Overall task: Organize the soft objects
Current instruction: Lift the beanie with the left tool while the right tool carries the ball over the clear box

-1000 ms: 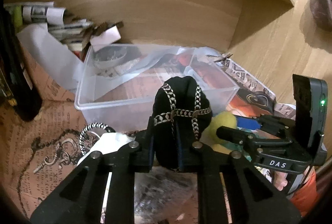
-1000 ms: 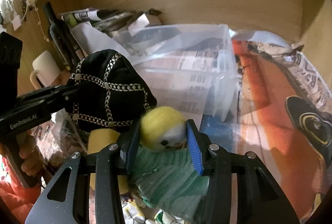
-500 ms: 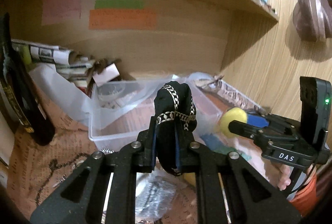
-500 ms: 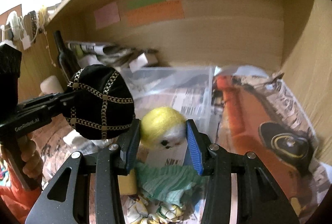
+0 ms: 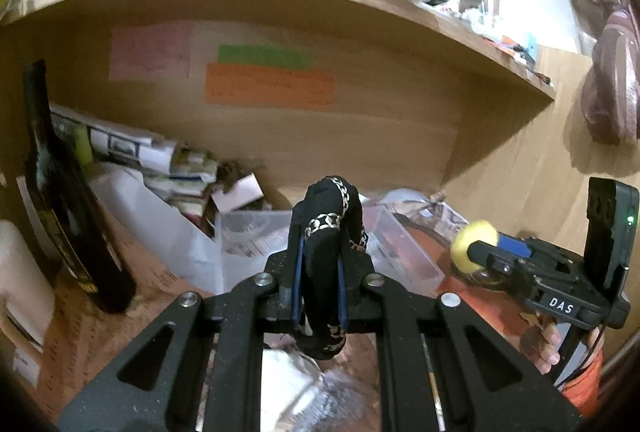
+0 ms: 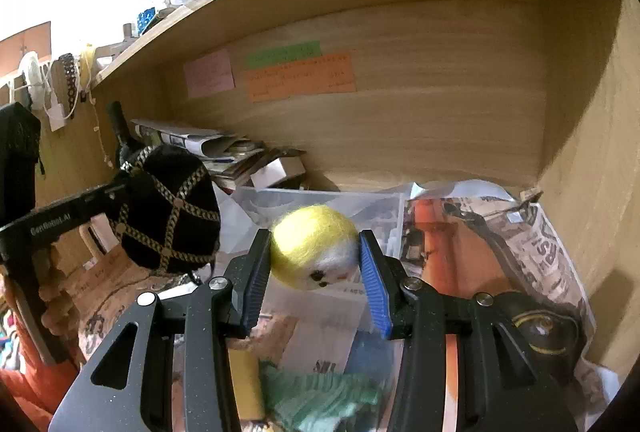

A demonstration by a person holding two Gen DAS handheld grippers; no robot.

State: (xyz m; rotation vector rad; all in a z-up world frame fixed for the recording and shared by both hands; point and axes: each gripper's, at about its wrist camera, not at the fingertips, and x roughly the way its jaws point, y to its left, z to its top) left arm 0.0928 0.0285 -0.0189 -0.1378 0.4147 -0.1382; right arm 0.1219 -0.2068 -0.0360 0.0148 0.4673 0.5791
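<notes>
My left gripper (image 5: 319, 288) is shut on a black soft pouch with chain trim (image 5: 326, 232), held up in the air; it also shows in the right wrist view (image 6: 168, 216). My right gripper (image 6: 316, 264) is shut on a yellow and white felt ball with a small face (image 6: 314, 246), held above the desk; it shows at the right of the left wrist view (image 5: 474, 246). A clear plastic box (image 5: 256, 232) lined with newspaper sits below and beyond both grippers, under the wooden shelf (image 6: 328, 199).
A dark bottle (image 5: 68, 211) stands at the left. Rolled newspapers and small boxes (image 5: 160, 159) pile against the back wall. Green knitted cloth (image 6: 320, 392) and a yellow block (image 6: 244, 380) lie below my right gripper. Newspaper covers the desk at right (image 6: 532, 244).
Both grippers have lifted with their objects, from just above the desk clutter to well above it. The view now takes in the shelf overhead; the box looks smaller and lower.
</notes>
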